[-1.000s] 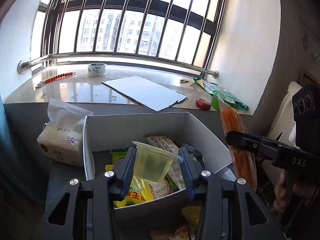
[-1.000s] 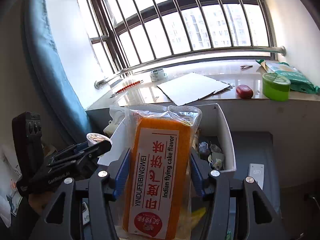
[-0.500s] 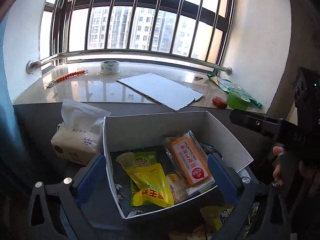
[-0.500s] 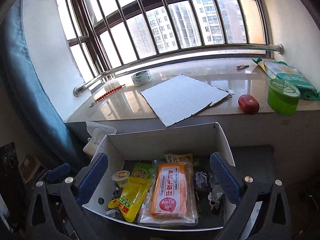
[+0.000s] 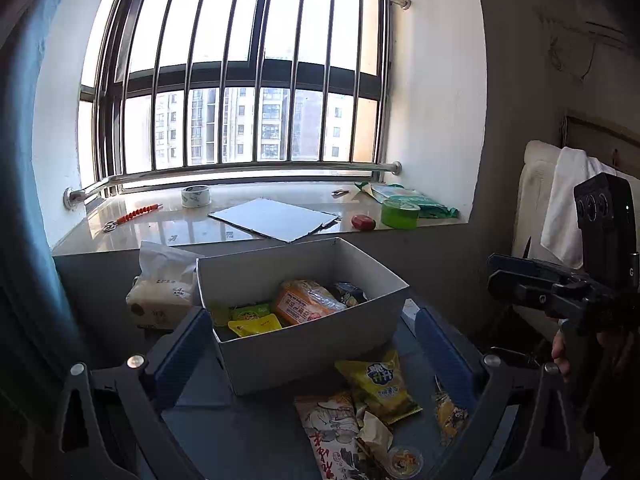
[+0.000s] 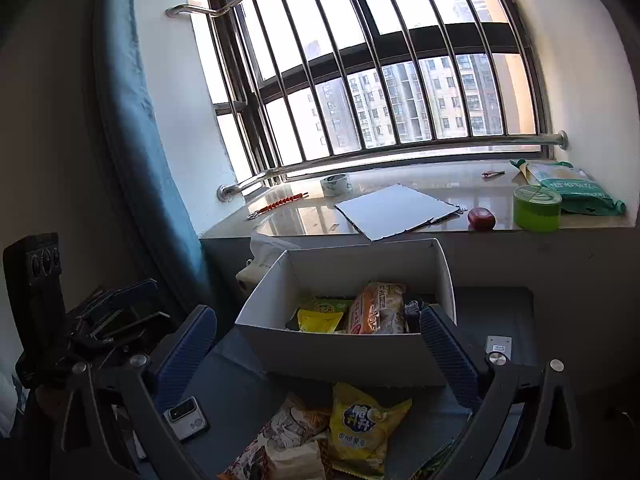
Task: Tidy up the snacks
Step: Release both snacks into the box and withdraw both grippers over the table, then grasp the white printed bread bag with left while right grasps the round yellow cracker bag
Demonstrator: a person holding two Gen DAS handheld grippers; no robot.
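Note:
A white cardboard box point(image 5: 312, 344) point(image 6: 340, 354) stands on a grey table and holds several snack packs, among them an orange cake pack point(image 5: 308, 304) point(image 6: 374, 308) and a yellow pouch point(image 5: 254, 326) point(image 6: 318, 320). Loose snacks lie on the table in front of the box: a yellow bag point(image 5: 378, 386) point(image 6: 364, 428), a white printed bag point(image 5: 332, 432) and a small jelly cup point(image 5: 405, 460). My left gripper point(image 5: 310, 344) is open and empty, pulled back from the box. My right gripper point(image 6: 320, 344) is open and empty, also behind the box.
A tissue pack point(image 5: 164, 292) stands left of the box. The windowsill holds a cardboard sheet point(image 5: 274, 218), a tape roll point(image 5: 195, 196), a green tub point(image 5: 400, 214) and a red object point(image 5: 363, 222). A phone point(image 6: 186, 418) lies on the table's left. A blue curtain point(image 6: 132, 140) hangs left.
One second ago the left gripper held a jelly cup and the right held the orange cake pack; both opened, the cake pack lies in the box, and both grippers have drawn back.

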